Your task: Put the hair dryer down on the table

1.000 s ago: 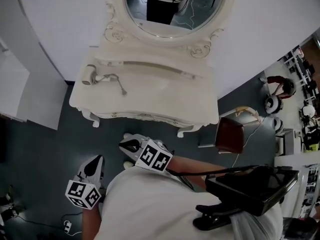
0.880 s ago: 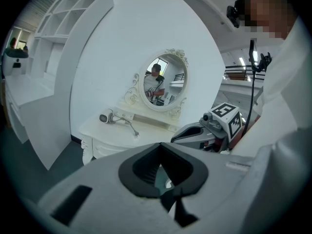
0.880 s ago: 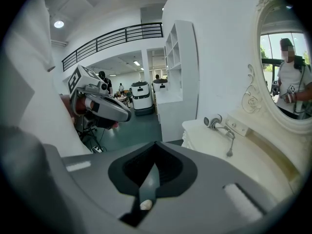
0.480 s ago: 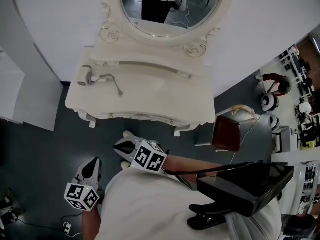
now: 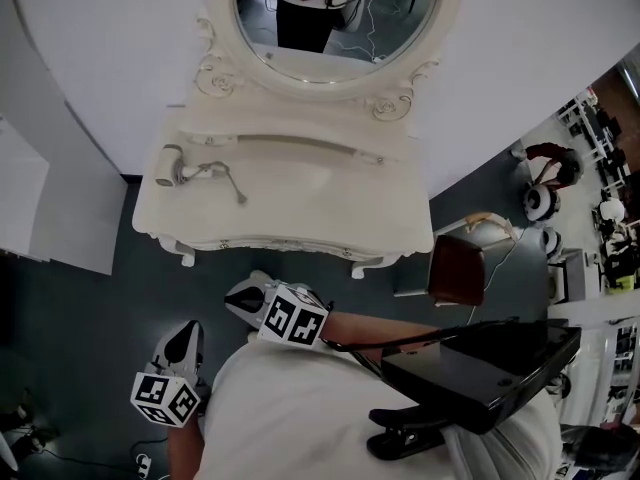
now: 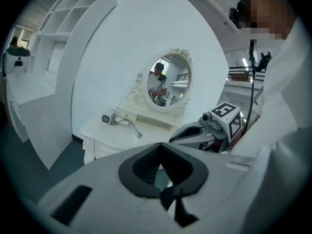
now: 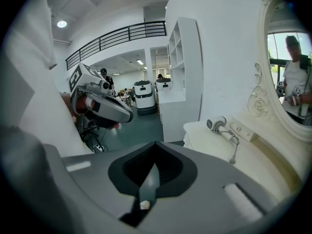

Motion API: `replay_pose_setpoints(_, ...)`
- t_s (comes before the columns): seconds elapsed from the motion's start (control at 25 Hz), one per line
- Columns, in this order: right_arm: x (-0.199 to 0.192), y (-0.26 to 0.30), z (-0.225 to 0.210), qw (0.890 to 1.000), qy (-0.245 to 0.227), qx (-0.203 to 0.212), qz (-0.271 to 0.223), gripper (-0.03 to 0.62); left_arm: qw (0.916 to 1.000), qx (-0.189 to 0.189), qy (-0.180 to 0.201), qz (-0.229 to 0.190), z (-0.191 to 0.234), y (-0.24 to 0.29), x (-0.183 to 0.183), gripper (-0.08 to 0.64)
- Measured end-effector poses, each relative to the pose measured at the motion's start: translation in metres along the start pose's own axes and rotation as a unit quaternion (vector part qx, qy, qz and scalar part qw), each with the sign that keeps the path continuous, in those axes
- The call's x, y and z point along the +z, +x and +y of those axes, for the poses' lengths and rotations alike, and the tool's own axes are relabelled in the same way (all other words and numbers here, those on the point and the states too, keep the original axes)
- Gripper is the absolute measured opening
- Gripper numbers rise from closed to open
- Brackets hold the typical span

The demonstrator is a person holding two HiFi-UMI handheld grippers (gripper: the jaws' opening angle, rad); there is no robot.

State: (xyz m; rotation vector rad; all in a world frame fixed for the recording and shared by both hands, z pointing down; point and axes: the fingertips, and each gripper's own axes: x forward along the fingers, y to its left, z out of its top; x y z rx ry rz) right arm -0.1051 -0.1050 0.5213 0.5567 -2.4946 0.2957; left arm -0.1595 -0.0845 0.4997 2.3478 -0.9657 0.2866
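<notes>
While the left gripper [image 5: 185,336] and right gripper [image 5: 238,296] hung closed and empty, the white hair dryer [image 5: 172,165] lay near the dressing table's [image 5: 330,213] left edge, cord [image 5: 228,178] trailing onto open tabletop.

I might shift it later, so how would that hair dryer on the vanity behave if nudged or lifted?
The hair dryer lies flat with a round barrel, so a nudge would probably rock or roll it. Its cord trails loose across the table, looks floppy, and would likely drag behind a lift. The shell seems smooth plastic, possibly slippery.
</notes>
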Motion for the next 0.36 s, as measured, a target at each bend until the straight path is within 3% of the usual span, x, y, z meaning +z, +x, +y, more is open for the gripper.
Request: replay_pose_setpoints(0.36,0.001,0.004,-0.018,1.000,0.000,0.002,0.001,0.000,1.0000,-0.004,0.006,0.001,0.007,0.018,0.015,-0.002)
